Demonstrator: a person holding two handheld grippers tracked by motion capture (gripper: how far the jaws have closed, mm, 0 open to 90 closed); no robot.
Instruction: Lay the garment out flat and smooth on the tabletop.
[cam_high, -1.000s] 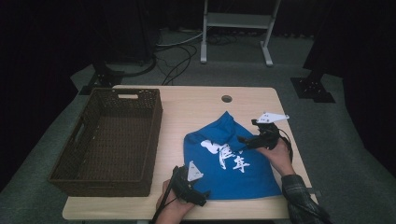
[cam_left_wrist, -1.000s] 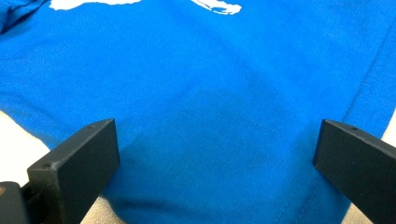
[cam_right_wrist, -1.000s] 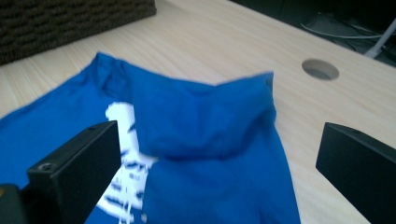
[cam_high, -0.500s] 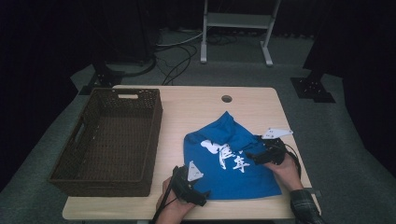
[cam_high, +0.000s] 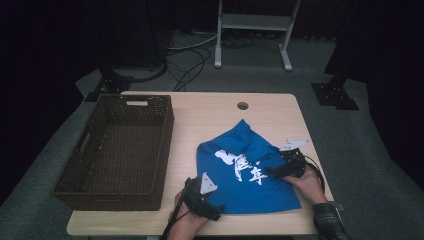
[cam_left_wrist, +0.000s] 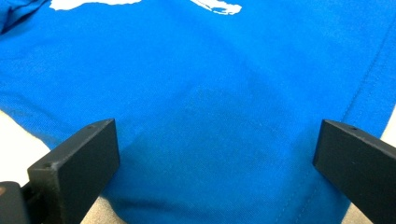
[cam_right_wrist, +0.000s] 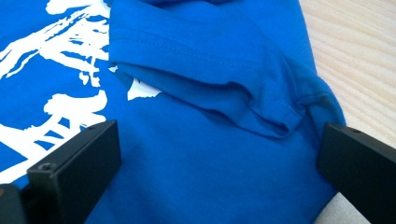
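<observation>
A blue T-shirt with white lettering lies rumpled on the wooden table, right of centre. My left gripper rests at the shirt's near left corner, open, its jaws wide over flat blue cloth. At the shirt's right edge my right gripper is low and open. Its jaws straddle a folded-over sleeve and the white print, with nothing pinched.
A dark wicker basket stands on the left half of the table. A round cable hole sits near the far edge. Behind the table are a white metal stand, floor cables and dark stand bases.
My right gripper has come down and toward me along the shirt's right edge, from above the cloth to just over it. The left gripper has stayed put.
</observation>
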